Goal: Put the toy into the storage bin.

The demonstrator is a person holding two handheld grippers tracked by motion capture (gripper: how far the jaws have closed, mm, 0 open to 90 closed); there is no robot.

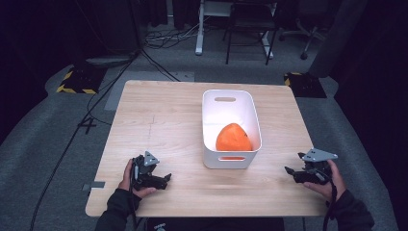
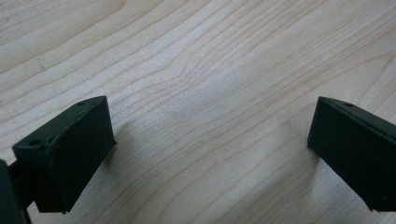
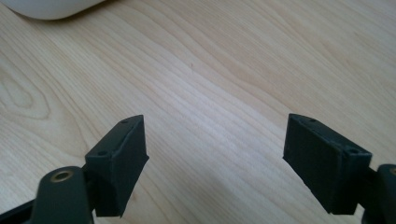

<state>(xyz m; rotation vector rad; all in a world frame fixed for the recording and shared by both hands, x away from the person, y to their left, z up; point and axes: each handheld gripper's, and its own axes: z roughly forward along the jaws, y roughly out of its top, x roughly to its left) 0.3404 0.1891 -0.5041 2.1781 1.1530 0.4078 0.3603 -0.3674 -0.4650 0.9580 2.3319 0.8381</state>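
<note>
Orange object (image 1: pixel 233 137), rounded and lumpy, sits inside the white bin (image 1: pixel 208 126), toward the bin's near end, just behind the handle slot that faces me. I've got the bin on the wooden table (image 1: pixel 159 125), right of centre, its long side running away from me and its far rim close to the table's back edge. My left gripper (image 1: pixel 161 179) is down near the front left corner, well apart from the bin, and in the left gripper view its jaws stand spread wide over bare wood grain with nothing between them. My right gripper (image 1: pixel 290 171) hangs near the front right edge, pointing in toward the bin, with a clear stretch of tabletop between its tips and the bin's wall. In the right gripper view its jaws are spread wide too, empty, and a curved bit of the white bin shows at the top left corner. Between my two hands the front strip of the table lies open. Beyond the table edges I see grey floor, cables (image 1: pixel 110 82) and chair legs (image 1: pixel 248 43) at the back.
</note>
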